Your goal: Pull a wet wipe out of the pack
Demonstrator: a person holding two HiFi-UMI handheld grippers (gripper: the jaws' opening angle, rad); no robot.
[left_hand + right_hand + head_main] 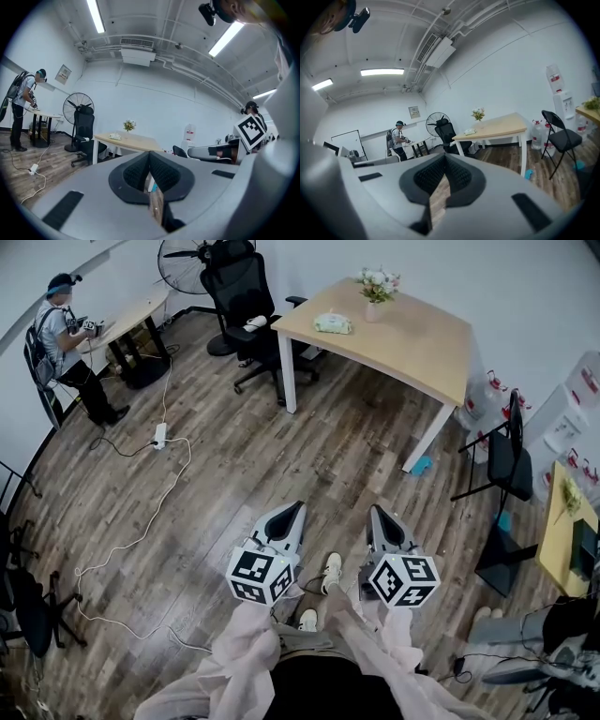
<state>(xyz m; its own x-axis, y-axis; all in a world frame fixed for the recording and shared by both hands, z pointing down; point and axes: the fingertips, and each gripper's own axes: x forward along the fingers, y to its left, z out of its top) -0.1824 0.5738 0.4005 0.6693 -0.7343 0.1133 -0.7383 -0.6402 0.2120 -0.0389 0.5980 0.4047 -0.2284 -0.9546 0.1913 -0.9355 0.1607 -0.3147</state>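
Observation:
The wet wipe pack (333, 323) is a pale green packet lying on the far light-wood table (422, 343), next to a small flower vase (378, 287). It is far from both grippers. My left gripper (296, 510) and right gripper (377, 512) are held side by side over the wood floor, pointing toward that table. Each is shut with nothing in it. In the left gripper view the pack (115, 136) is a small shape beyond the closed left gripper (150, 154). The right gripper view shows the pack (469, 132) past the closed right gripper (445, 157).
A black office chair (242, 296) stands at the table's left end, with a fan behind it. A black folding chair (506, 456) and water bottles (483, 395) are on the right. A white cable with a power strip (159, 435) runs across the floor. A person (66, 334) works at a far-left desk.

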